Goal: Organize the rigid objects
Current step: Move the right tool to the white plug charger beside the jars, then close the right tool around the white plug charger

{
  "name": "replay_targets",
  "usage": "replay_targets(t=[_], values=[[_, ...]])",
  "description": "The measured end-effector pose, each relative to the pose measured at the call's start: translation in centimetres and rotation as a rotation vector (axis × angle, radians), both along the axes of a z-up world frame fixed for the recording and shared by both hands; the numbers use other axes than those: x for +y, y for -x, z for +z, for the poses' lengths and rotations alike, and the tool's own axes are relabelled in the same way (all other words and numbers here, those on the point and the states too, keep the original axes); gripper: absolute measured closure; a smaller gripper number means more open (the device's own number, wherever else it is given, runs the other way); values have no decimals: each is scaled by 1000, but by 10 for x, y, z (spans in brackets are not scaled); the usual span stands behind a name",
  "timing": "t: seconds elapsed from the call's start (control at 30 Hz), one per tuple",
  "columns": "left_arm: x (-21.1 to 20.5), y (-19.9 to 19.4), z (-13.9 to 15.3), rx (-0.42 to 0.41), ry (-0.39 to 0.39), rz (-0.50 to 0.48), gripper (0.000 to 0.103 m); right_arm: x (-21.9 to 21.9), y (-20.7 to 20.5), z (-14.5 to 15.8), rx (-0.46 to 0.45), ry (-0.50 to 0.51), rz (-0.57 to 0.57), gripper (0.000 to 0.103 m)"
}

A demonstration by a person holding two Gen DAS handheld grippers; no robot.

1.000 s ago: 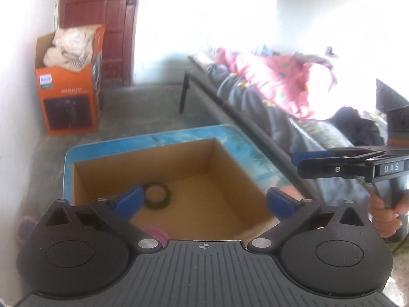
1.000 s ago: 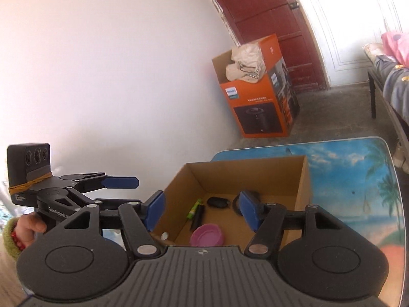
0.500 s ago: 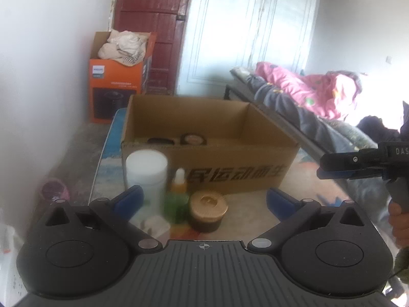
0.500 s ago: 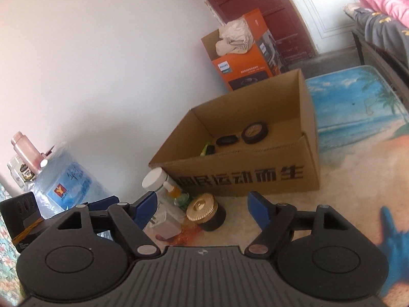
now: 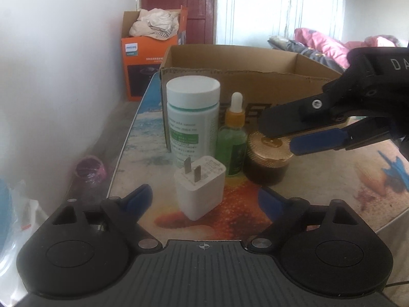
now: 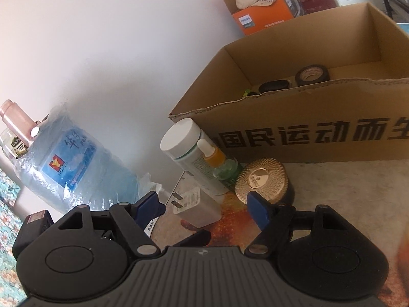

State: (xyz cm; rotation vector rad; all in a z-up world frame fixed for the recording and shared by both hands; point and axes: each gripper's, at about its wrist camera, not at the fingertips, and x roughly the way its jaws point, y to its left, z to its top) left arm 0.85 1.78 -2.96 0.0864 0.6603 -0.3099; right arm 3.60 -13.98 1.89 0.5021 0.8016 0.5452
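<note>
Clearly both grippers crowd one tight cluster on the surface before the cardboard box [image 5: 230, 71]: left gripper [image 5: 204, 199], jaws wide and just closing, straddles the charger [image 5: 200, 186] untouched, while right gripper [image 5: 278, 138], open, hovers at the gold-lidded jar [image 5: 267, 158], so either could topple the dropper bottle [image 5: 234, 138].

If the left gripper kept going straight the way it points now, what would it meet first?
Most likely the white plug adapter, standing prongs-up on the table just ahead of the left gripper, between its open jaws. The white bottle stands behind it; depth is approximate.

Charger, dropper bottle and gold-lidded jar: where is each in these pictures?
Charger [image 5: 202, 192]: left wrist view, on its white front face.
Dropper bottle [image 5: 231, 148]: left wrist view, on its green glass body.
Gold-lidded jar [image 6: 260, 179]: right wrist view, on the ridged gold lid.
</note>
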Motion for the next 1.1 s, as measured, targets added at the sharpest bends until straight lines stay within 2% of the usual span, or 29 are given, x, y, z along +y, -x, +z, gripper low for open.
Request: replay_targets(t=[0.17, 0.23, 0.37, 0.43, 0.5, 0.6, 0.77, 1.1], values=[[5, -9, -8, 27, 45, -9, 37, 26, -19, -13, 30, 6, 32, 41], [7, -10, -8, 30, 62, -9, 45, 31, -24, -18, 46, -6, 34, 44], [9, -9, -10, 27, 85, -15, 52, 35, -30, -27, 67, -27, 44, 49], [9, -8, -10, 26, 91, -20, 59, 37, -29, -26, 61, -20, 52, 50], [8, -7, -9, 31, 114, -38, 60, 36, -28, -26, 65, -17, 57, 50], [1, -4, -9, 30, 106, -61, 60, 32, -25, -26, 65, -9, 47, 50], [-17, 2, -7, 44, 124, -125, 61, 7, -8, -28, 84, -13, 14, 50], [-91, 5, -11, 67, 137, -307, 61, -71, 33, -31, 101, -14, -184, 50]])
